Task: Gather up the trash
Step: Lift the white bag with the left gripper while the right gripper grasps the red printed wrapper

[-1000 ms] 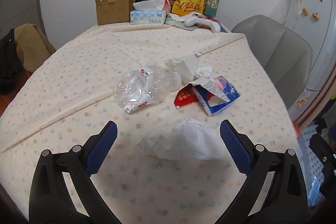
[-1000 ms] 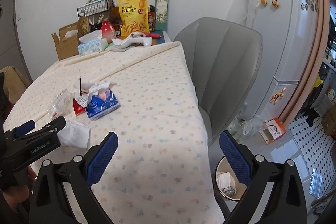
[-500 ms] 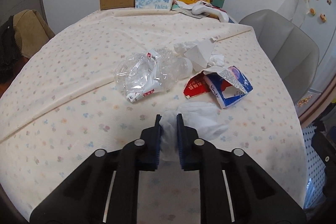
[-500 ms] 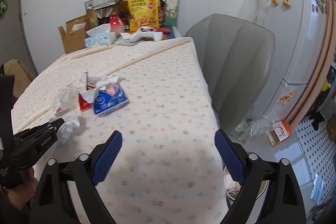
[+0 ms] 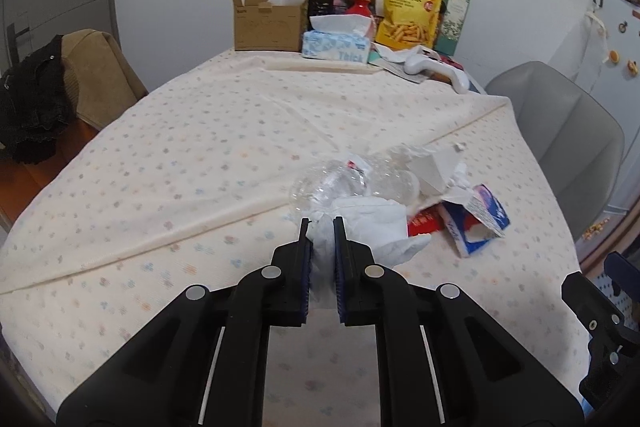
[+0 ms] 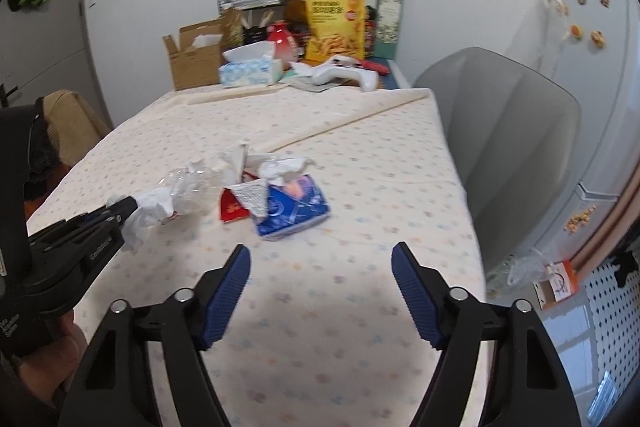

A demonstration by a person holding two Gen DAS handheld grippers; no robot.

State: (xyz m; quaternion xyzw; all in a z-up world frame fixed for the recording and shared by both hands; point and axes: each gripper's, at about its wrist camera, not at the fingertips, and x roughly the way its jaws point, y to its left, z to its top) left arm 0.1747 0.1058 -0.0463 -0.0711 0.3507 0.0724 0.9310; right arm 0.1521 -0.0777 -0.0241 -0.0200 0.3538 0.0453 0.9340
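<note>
Since half a second ago the left gripper [image 5: 320,223] has lifted its catch: the crumpled white tissue [image 5: 372,223], which lay on the cloth then, now hangs clear of the table [image 5: 160,155], pinched between the two blue pads with its loose end drooping to the right. From the right wrist camera the same tissue [image 6: 150,207] shows at the tip of the left gripper [image 6: 124,205], raised above the flowered cloth. Just beyond it on the table lies the rest of the litter: a crushed clear plastic bottle [image 5: 344,183], a torn white paper scrap [image 5: 434,167], a red wrapper [image 5: 426,221] and a ripped blue tissue pack [image 5: 476,223], all huddled close together. The right gripper [image 6: 320,267] hovers over the near part of the table with its jaws spread wide and nothing between them. A grey chair [image 6: 508,147] stands at the table's right side, and a cardboard box [image 5: 268,17], a tissue box [image 5: 338,45] and a yellow snack bag [image 5: 412,13] sit at the far edge by the wall
</note>
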